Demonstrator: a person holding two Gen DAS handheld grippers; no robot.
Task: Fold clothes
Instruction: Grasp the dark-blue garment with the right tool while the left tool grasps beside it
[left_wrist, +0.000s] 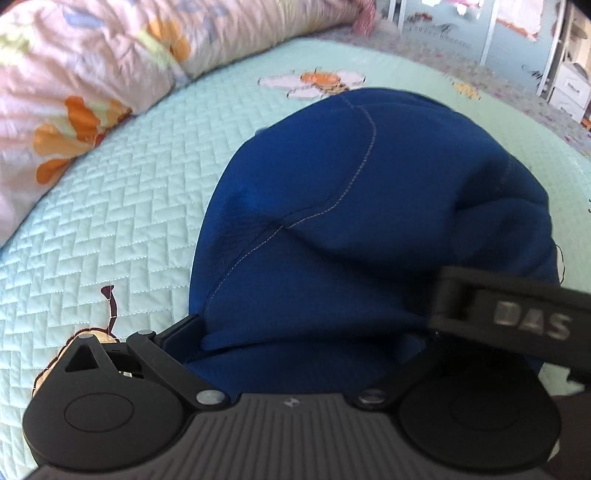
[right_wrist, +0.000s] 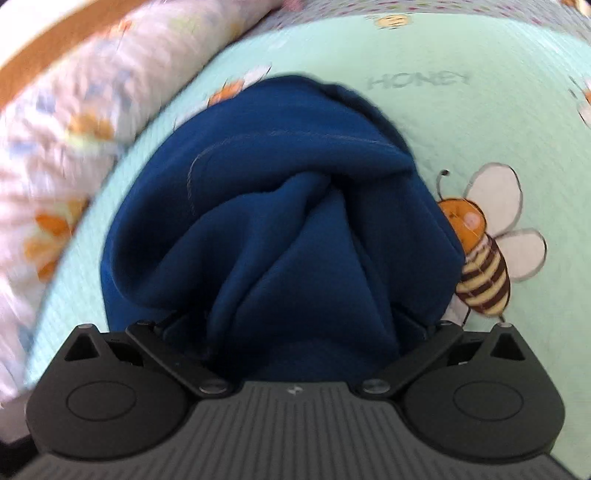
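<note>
Blue fleece garment (right_wrist: 295, 240) is bunched right into my right claw (right_wrist: 299, 328), clamped so I can drag the fold over. Left claw (left_wrist: 306, 332) pinches its edge too, garment draped on the bed's quilt (left_wrist: 110, 221).

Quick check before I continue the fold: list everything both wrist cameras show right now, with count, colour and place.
Garment: one, dark blue with pale stitching, bunched on the bedspread, reaching into both grippers.
Bedspread: one, mint green, quilted, with bee prints and the word HONEY, under the garment.
Floral duvet: one, pink-white with orange flowers, along the far left edge.
Furniture: white, blurred, background right.
Left gripper: black, fabric between its fingers.
Right gripper: black, fabric bunched between its fingers.
</note>
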